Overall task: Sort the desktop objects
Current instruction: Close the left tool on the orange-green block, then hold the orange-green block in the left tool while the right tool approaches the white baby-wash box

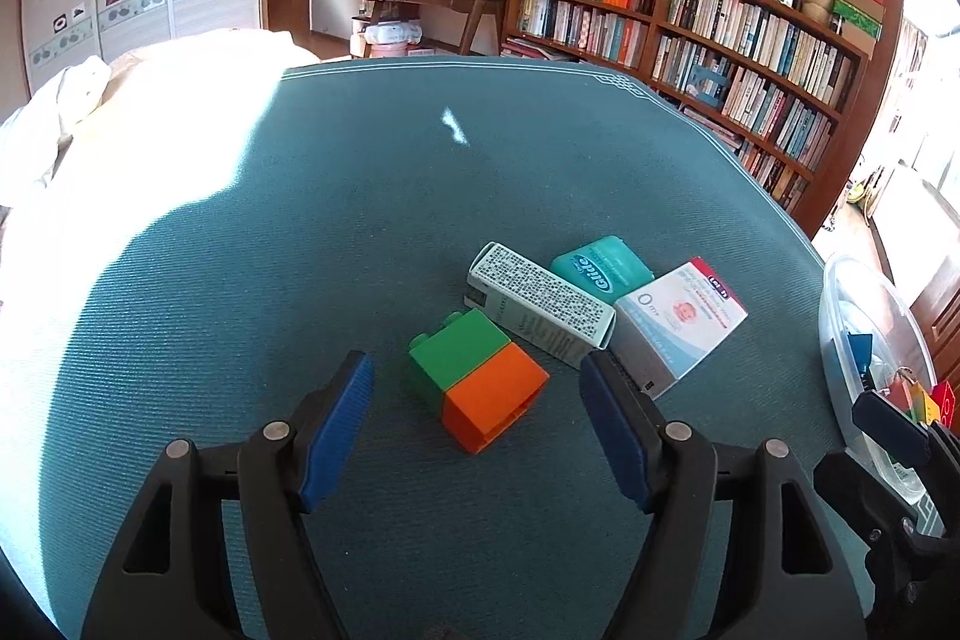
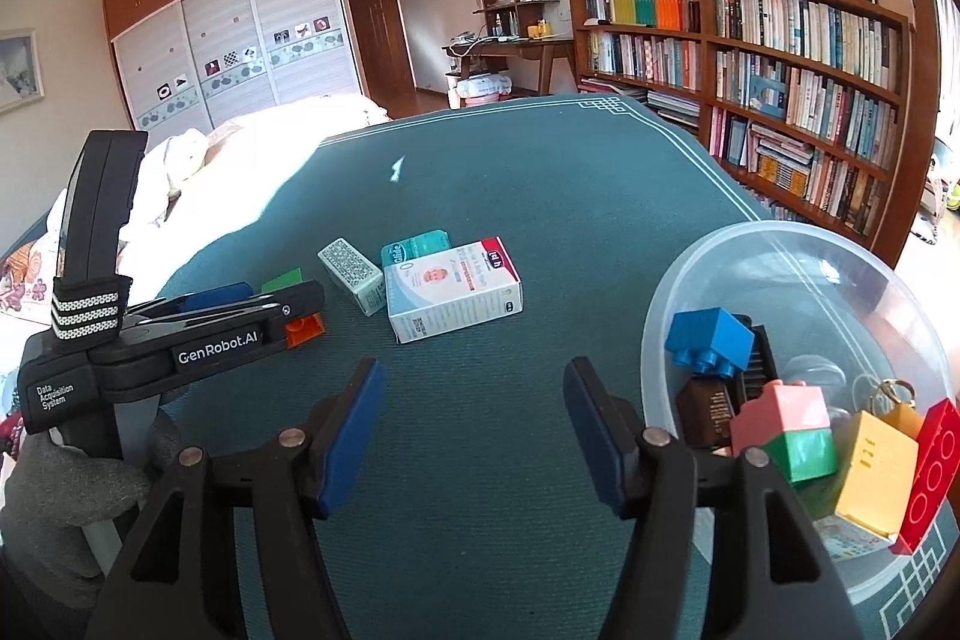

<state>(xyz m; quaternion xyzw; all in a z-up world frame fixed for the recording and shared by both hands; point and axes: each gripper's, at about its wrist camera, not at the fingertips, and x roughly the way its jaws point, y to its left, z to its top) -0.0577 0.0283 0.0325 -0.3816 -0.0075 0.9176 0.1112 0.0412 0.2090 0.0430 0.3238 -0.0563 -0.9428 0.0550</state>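
A joined green-and-orange toy block (image 1: 477, 379) lies on the teal tablecloth (image 1: 270, 280). It sits between the wide-open blue pads of my left gripper (image 1: 475, 359), and neither pad touches it. Just beyond it lie a narrow white box (image 1: 540, 304), a teal Glide floss case (image 1: 600, 268) and a white-and-blue box (image 1: 681, 322). My right gripper (image 2: 474, 367) is open over bare cloth with nothing between its fingers. To its right stands a clear plastic bowl (image 2: 780, 235) holding a blue brick (image 2: 711, 340), a pink-and-green block (image 2: 792, 430), a yellow block (image 2: 870, 466) and a red brick (image 2: 930, 472).
A grey-gloved hand (image 2: 60, 490) holds the left gripper's black body (image 2: 216, 340) at the left of the right wrist view. White bedding (image 1: 72, 100) lies beyond the table's left edge. A full bookshelf (image 1: 750, 40) stands past the right edge.
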